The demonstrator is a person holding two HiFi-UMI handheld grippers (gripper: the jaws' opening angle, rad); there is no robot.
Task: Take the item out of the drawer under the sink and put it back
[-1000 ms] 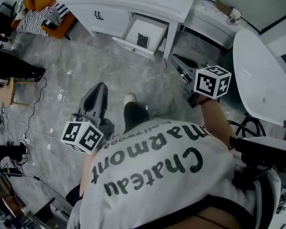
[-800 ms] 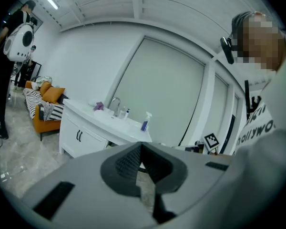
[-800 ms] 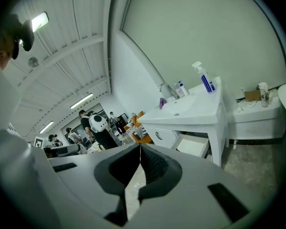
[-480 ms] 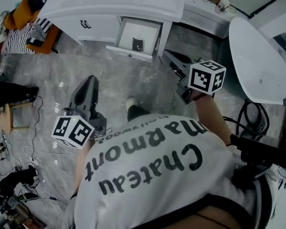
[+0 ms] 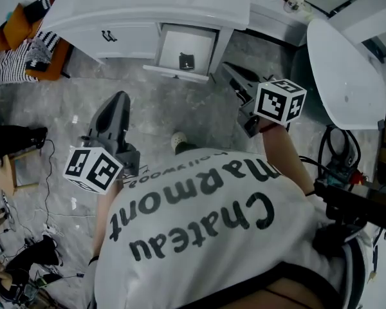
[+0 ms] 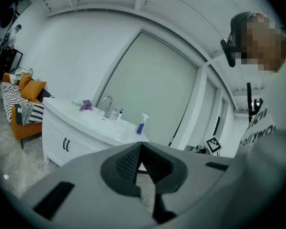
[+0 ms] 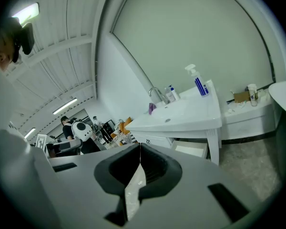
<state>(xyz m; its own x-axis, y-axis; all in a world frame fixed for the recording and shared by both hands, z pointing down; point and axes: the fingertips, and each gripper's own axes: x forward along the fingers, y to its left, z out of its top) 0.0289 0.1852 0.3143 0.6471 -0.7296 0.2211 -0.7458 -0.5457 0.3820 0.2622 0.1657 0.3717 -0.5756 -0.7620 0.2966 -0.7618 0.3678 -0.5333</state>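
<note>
The white sink vanity (image 5: 180,5) stands at the top of the head view, its right drawer (image 5: 202,40) pulled open. A small dark item (image 5: 187,62) lies inside the drawer. My left gripper (image 5: 118,99) hangs over the floor short of the vanity, shut and empty. My right gripper (image 5: 228,68) is just right of the drawer's front, also shut with nothing in it. In the left gripper view the jaws (image 6: 141,147) meet before the vanity (image 6: 76,128). In the right gripper view the shut tips (image 7: 140,147) point at the vanity (image 7: 181,118) and the open drawer (image 7: 190,148).
A white tub (image 5: 347,76) fills the right side. An orange sofa with striped cushions (image 5: 22,47) sits left of the vanity. Cables (image 5: 48,166) trail over the marble floor at left. A spray bottle (image 7: 199,82) and faucet (image 7: 156,93) stand on the counter. People (image 7: 69,128) stand far off.
Both grippers have moved forward towards the vanity, the left one farther. The head view has swung, so the vanity and drawer now sit squarer at the top.
</note>
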